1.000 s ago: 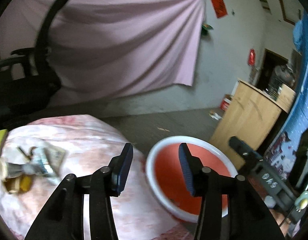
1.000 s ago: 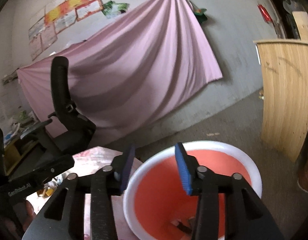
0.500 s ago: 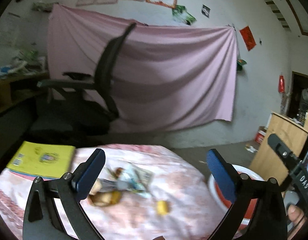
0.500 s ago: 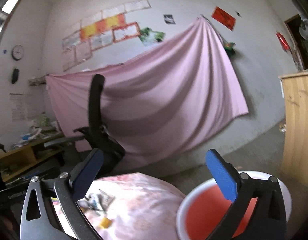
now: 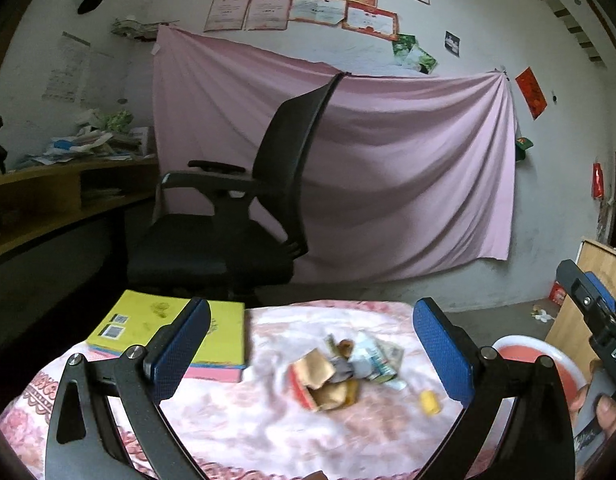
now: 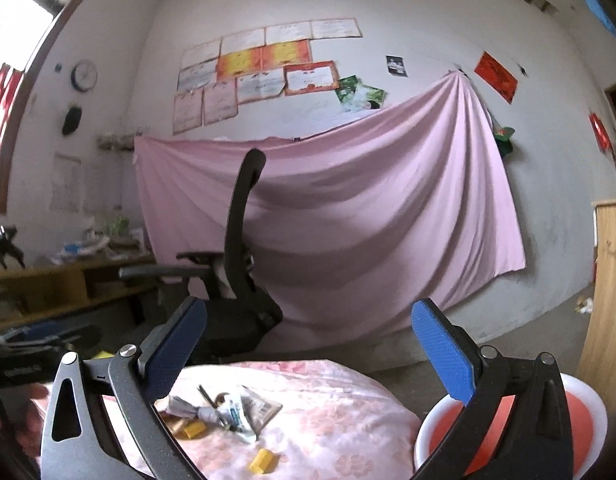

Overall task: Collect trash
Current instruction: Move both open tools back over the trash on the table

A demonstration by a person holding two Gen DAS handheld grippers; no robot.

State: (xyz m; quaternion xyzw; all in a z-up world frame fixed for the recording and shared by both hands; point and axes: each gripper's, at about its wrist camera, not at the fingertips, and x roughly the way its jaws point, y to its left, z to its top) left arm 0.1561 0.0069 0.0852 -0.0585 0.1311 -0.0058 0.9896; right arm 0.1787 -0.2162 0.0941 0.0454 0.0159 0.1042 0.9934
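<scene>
The left wrist view looks across a round table (image 5: 236, 432) draped in a pink flowered cloth, with a pink sheet (image 5: 408, 184) hung on the far wall and a black office chair (image 5: 244, 216) standing between the sheet and the table's far edge. A yellow book (image 5: 224, 332) lies flat at the table's far left edge. Off the table's right edge stands a white basin (image 5: 548, 356) with a red inside, partly hidden by the gripper frame. Near the middle of the table sits the pile of trash (image 5: 340, 368): crumpled brown and red wrappers, grey paper and a printed packet, all touching one another. A small yellow piece (image 5: 429, 402) lies just beside the pile, toward the table's right edge. The left gripper (image 5: 312, 352) hangs over the near edge with its blue pads spread wide and nothing between them; the pile shows through the gap. At the far right of this view a hand (image 5: 604, 410) grips the handle of the other tool. In the right wrist view the right gripper (image 6: 308, 356) is likewise spread wide and empty, the trash lies low and left on the cloth, and the basin sits at the lower right.
</scene>
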